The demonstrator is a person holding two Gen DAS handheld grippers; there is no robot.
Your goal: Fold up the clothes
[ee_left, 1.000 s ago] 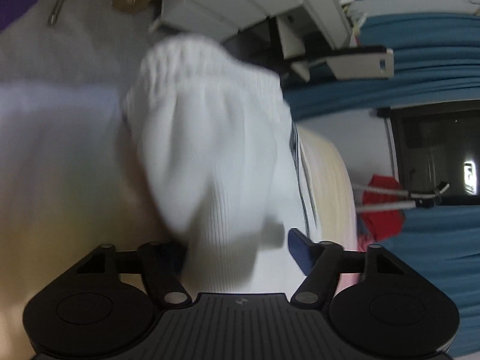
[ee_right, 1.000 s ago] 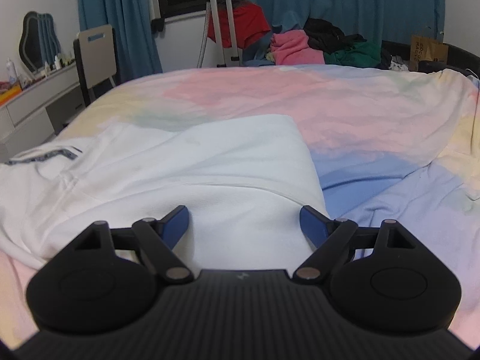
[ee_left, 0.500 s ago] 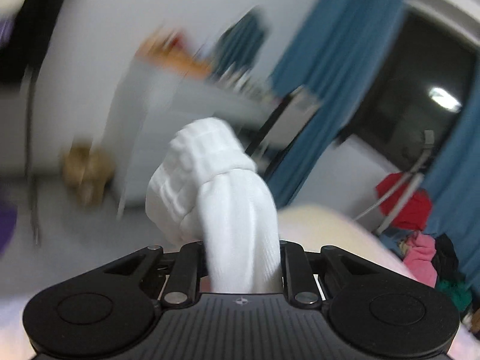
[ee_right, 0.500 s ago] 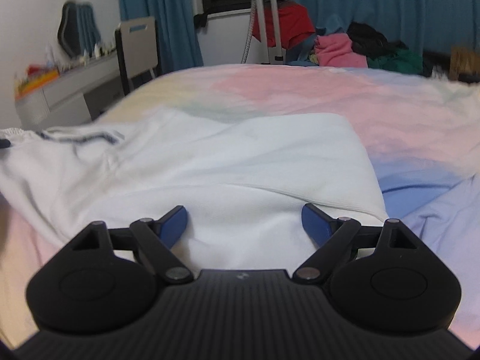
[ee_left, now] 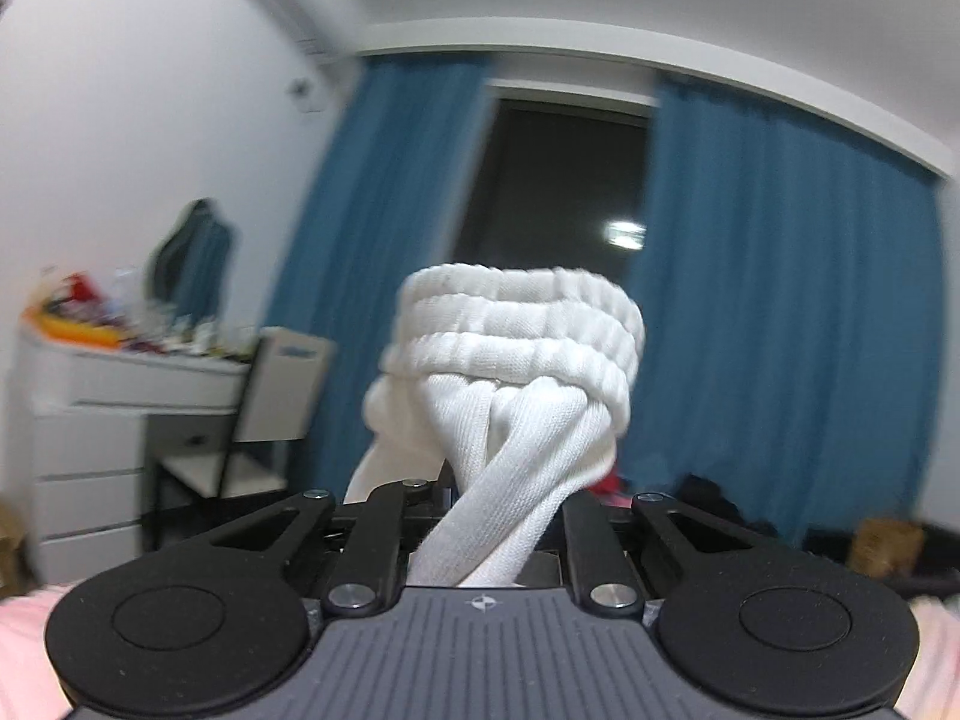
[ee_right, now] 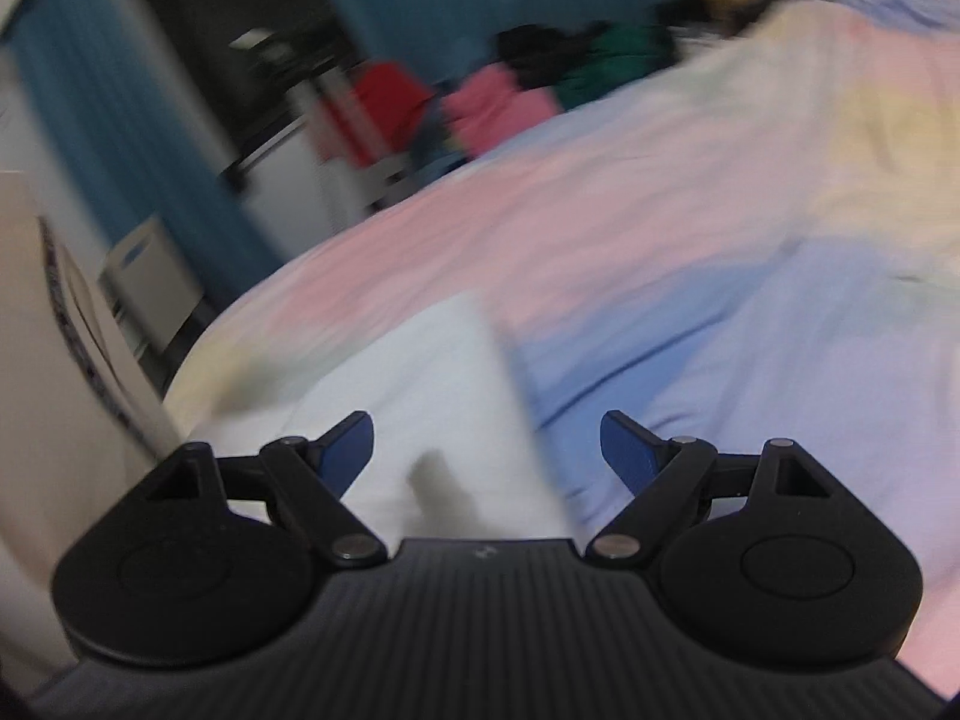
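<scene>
My left gripper [ee_left: 492, 516] is shut on a bunched white ribbed cuff [ee_left: 510, 360] of the white garment and holds it up in front of the window. In the right wrist view the white garment [ee_right: 432, 396] lies on the pastel bedspread [ee_right: 690, 252]. A lifted part of it with a dark striped trim [ee_right: 66, 312] hangs at the far left. My right gripper [ee_right: 486, 450] is open and empty, just above the garment near its right edge. The right view is blurred by motion.
A white dresser [ee_left: 90, 420] and a chair [ee_left: 264, 408] stand at the left before blue curtains [ee_left: 780, 330] and a dark window [ee_left: 558, 192]. A pile of clothes [ee_right: 498, 102] lies beyond the bed's far side.
My left gripper has closed on the white cuff and swung up from the floor side to face the window. My right gripper has tilted and moved over the garment, staying open.
</scene>
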